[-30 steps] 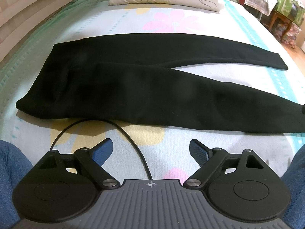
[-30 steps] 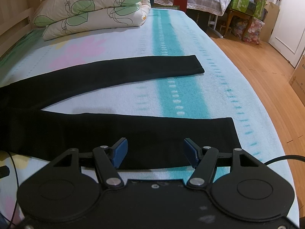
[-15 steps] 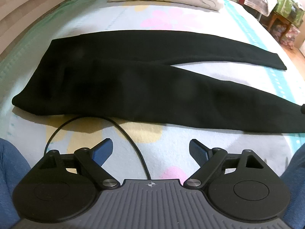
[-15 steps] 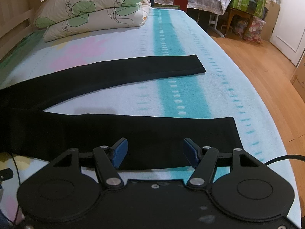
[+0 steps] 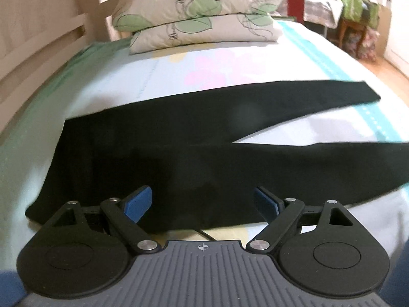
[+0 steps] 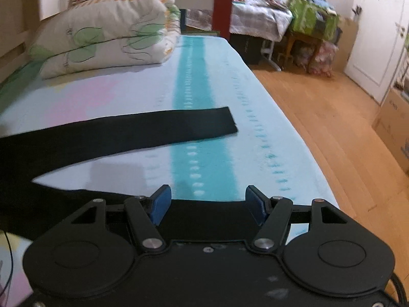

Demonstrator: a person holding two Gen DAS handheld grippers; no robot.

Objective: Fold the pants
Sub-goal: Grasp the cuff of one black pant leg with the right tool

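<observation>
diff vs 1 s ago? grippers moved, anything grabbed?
Both grippers advanced to the pants' near edge: left gripper over the waist end, right gripper over the near leg's cuff. Nothing grabbed; both still open. Pants still flat on the bed, legs spread.

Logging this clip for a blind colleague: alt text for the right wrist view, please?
The open right gripper hovers over the near leg of black pants spread on a bed, neither finger gripping cloth. The far leg stretches across; pillows sit behind.
</observation>
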